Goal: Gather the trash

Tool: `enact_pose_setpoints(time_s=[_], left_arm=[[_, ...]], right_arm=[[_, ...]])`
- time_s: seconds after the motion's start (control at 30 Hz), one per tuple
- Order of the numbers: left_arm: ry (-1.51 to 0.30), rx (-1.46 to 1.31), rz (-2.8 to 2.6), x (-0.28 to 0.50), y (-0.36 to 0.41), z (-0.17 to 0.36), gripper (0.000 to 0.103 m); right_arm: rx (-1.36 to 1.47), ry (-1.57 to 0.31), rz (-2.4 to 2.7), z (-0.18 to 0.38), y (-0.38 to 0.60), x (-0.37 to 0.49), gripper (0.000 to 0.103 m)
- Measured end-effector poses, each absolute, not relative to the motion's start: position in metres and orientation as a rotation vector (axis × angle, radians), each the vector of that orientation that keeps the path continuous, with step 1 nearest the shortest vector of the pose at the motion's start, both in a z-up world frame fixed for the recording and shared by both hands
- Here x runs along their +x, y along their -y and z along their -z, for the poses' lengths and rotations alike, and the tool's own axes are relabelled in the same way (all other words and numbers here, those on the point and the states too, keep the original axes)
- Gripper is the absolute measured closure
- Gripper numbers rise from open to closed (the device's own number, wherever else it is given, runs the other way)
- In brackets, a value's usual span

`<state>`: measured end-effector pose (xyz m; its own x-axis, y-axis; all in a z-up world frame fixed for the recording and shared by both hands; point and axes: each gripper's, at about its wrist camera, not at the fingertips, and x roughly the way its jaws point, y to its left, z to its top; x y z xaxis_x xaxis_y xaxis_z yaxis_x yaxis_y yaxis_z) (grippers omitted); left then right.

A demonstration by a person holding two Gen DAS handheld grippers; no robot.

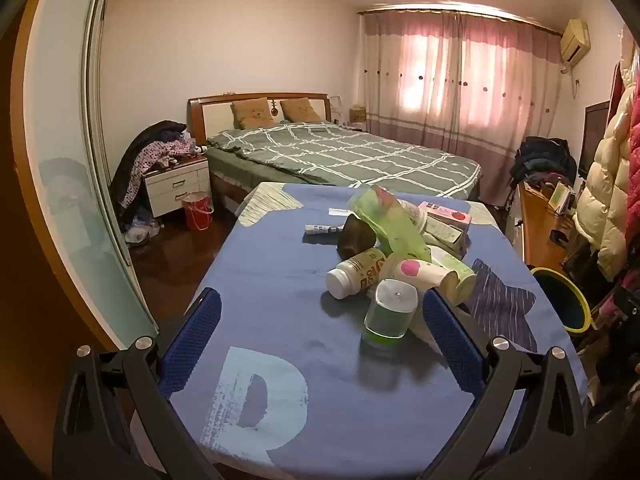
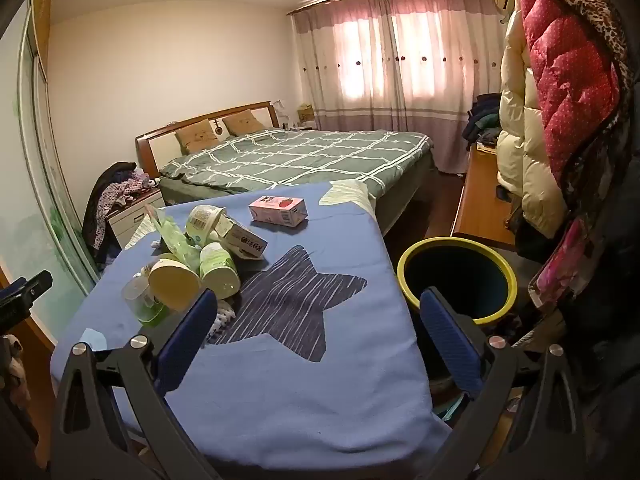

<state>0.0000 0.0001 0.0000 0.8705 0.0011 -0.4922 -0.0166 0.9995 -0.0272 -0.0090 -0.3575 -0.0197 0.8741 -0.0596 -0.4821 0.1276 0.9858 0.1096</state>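
A pile of trash lies on the blue-covered table (image 1: 280, 272): a clear cup with green liquid (image 1: 390, 314), a white bottle (image 1: 356, 274), paper cups (image 1: 416, 274), a green wrapper (image 1: 384, 216) and a pink carton (image 1: 444, 213). My left gripper (image 1: 320, 308) is open and empty, just short of the clear cup. In the right wrist view the pile (image 2: 196, 256) sits to the left and the pink carton (image 2: 279, 210) lies apart. My right gripper (image 2: 318, 312) is open and empty over the table's right edge. A yellow-rimmed bin (image 2: 456, 276) stands beside it.
The bin also shows in the left wrist view (image 1: 564, 300) at the table's right. A bed (image 1: 340, 156) stands behind the table, a nightstand (image 1: 176, 184) with clothes and a red bucket (image 1: 198, 210) to the left. Coats (image 2: 560, 80) hang close on the right.
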Motion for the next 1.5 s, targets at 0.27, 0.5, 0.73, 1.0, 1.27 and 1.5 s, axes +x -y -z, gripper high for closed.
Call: enact_pose_setpoints(time_s=[0.27,0.5,0.73,1.0,1.27,1.5], left_arm=[[-0.514,-0.040,-0.001,-0.001,0.000,0.001,0.004],[-0.513,-0.044,-0.004,0.000,-0.001,0.000,0.004],[-0.519,-0.049,-0.001,-0.001,0.000,-0.001,0.004],[-0.526,-0.055,0.004,0.002,-0.001,0.000,0.004],[-0.527,-0.056,0.007,0.003,-0.001,0.002,0.004],[-0.533,-0.055,0.009,0.003,0.001,0.006,0.004]], right_arm=[[0.141,-0.509,0.097,0.023,0.357,-0.006,0.006],[0.148,-0.523,0.089,0.023,0.357,-0.003,0.006],[0.151,-0.527,0.082,0.024,0.354,-0.002,0.006],[0.151,-0.530,0.084,0.026,0.353,-0.001,0.006],[0.157,-0.535,0.080,0.028,0.354,0.000,0.006],[0.178,-0.544,0.071,0.030,0.358,0.001,0.006]])
